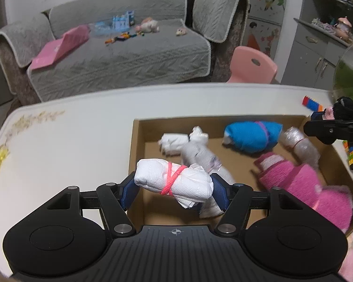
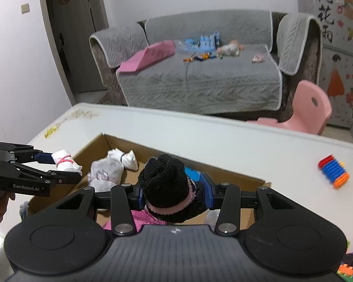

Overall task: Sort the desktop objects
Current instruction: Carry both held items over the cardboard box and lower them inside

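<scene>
**Two hand-held grippers, each loaded, above an open cardboard box**

Left wrist view. The left hand-held gripper (image 1: 174, 188) is clamped on a white bundle (image 1: 173, 183) tied with a pink elastic band; the blue pads press on its two ends and the jaws stand moderately wide. The bundle hangs over the near left corner of the cardboard box (image 1: 135, 145), which lies on the white counter (image 1: 66, 145). Inside the box lie a small white bundle (image 1: 174, 143), a blue bundle (image 1: 253, 136), a clear plastic-wrapped bundle (image 1: 301, 145) and a pink knitted item (image 1: 301, 185), leaving bare floor in the middle. The counter left of the box is open as far as its rounded edge. At the right edge the right hand-held gripper (image 1: 317, 127) reaches in over the box's far right corner, carrying a black knitted item (image 1: 341, 108). A stack of coloured blocks (image 1: 311, 103) lies beyond that corner.

Right wrist view. The right hand-held gripper (image 2: 174, 192) is clamped on the black knitted item (image 2: 167, 183), which has a pink trim; the jaws stand fairly narrow. It hangs over the box (image 2: 211, 166), near its right end. The left hand-held gripper (image 2: 58, 164) enters from the left with the white bundle (image 2: 64, 161) over the box's left wall. The two tools are well apart. The counter (image 2: 223, 138) beyond the box is open up to its far edge; the coloured blocks (image 2: 333, 171) lie to the right.
</scene>
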Demonstrator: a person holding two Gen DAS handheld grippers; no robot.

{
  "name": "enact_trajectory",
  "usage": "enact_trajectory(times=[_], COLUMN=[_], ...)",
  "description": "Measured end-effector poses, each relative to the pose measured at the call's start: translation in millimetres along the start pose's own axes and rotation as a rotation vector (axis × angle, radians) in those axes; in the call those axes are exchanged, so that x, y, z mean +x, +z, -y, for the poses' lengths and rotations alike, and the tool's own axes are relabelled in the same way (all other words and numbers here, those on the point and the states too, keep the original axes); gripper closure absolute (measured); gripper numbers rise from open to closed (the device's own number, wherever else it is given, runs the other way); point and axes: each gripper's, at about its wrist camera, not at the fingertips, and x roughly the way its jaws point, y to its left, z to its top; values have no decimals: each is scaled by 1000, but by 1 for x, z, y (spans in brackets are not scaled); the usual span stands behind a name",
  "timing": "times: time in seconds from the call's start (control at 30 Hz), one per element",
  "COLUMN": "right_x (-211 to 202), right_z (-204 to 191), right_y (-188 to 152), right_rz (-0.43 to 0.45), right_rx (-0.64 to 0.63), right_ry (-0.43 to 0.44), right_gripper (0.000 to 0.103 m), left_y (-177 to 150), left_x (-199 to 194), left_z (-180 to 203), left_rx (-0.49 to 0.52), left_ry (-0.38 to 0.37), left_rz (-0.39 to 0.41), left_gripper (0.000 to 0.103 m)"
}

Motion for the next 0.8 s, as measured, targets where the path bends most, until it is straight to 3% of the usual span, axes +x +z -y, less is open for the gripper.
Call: enact_trajectory(times=[0.3, 0.47, 0.67, 0.8], right_x=[30, 40, 43, 38], right_z=[3, 11, -1, -8], right_y=[-6, -9, -15, -17], right_rz=[-109, -144, -151, -138], right_rx=[4, -6, -117, -157], right_ry=[-3, -39, -157, -190], right_gripper=[62, 62, 61, 58], left_y=[-5, 1, 5, 7], left_x=[10, 23, 39, 40], left_z=[11, 13, 16, 22], left_rx=[8, -60, -151, -142], left_ry=[-38, -109, -232, -143], left_rz=[-15, -22, -34, -11], left_gripper=[33, 32, 31, 20])
